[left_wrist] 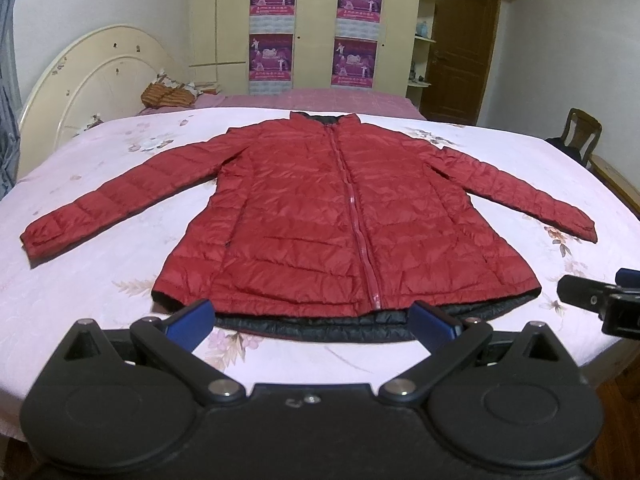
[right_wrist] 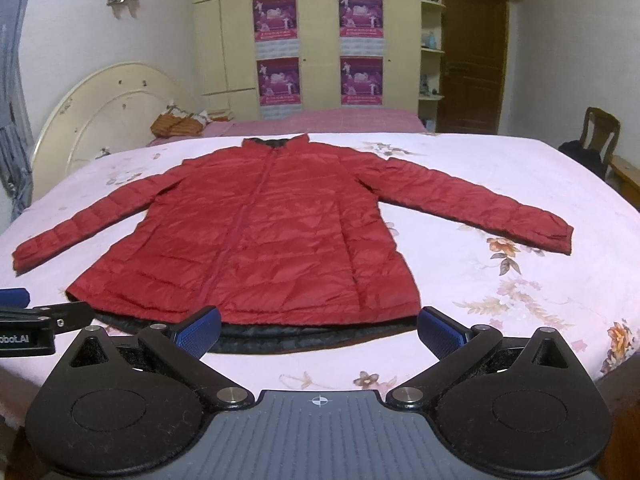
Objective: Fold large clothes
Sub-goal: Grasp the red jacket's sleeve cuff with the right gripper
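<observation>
A red quilted jacket [left_wrist: 320, 216] lies flat and zipped on the pink floral bed sheet [left_wrist: 100, 288], both sleeves spread out, collar at the far side, black lining showing along the near hem. It also shows in the right wrist view [right_wrist: 264, 232]. My left gripper [left_wrist: 316, 320] is open and empty, just short of the hem near the zipper's bottom end. My right gripper [right_wrist: 320, 328] is open and empty, just short of the hem's right half. Each gripper shows at the edge of the other's view: the right one [left_wrist: 600, 304], the left one [right_wrist: 28, 320].
A cream headboard [left_wrist: 92, 88] stands at the left with a brown bundle [left_wrist: 168, 94] beside it. A cupboard with posters [left_wrist: 312, 28] and a brown door [left_wrist: 460, 48] are behind the bed. A wooden chair [left_wrist: 580, 132] stands at the right.
</observation>
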Demonstrator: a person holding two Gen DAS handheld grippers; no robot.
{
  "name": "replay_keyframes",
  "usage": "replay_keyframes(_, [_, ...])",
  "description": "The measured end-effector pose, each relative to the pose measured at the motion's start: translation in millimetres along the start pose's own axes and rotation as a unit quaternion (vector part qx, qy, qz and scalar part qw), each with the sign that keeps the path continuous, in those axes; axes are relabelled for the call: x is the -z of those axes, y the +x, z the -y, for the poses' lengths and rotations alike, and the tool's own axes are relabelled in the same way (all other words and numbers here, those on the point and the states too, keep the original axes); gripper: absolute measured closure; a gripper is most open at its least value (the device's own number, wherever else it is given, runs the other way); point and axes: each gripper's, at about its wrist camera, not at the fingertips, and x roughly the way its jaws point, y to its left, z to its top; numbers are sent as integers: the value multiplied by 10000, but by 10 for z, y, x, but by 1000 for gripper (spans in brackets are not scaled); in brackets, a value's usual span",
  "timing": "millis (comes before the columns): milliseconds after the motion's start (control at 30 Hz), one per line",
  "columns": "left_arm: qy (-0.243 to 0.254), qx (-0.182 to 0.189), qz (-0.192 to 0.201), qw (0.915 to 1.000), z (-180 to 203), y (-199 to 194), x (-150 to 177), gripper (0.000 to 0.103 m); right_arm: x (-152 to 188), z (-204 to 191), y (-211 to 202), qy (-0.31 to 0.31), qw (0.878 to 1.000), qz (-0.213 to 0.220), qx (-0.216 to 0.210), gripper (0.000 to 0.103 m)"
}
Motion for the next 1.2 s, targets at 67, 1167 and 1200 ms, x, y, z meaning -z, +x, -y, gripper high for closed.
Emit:
replay_keyframes(67, [-6,22,-18,10000,-10,71,-47,0,-39,51,60,26,10000,-23,61,0])
replay_keyframes(1167, [119,666,-248,9974,234,2134,-1127,1,-840,2161,1727,2368,9554,172,1757,1])
replay_keyframes(1200, [58,602,-212,9979,249,2177,-1138,1,-826,2295,1762,2500,9515,208,1783,31])
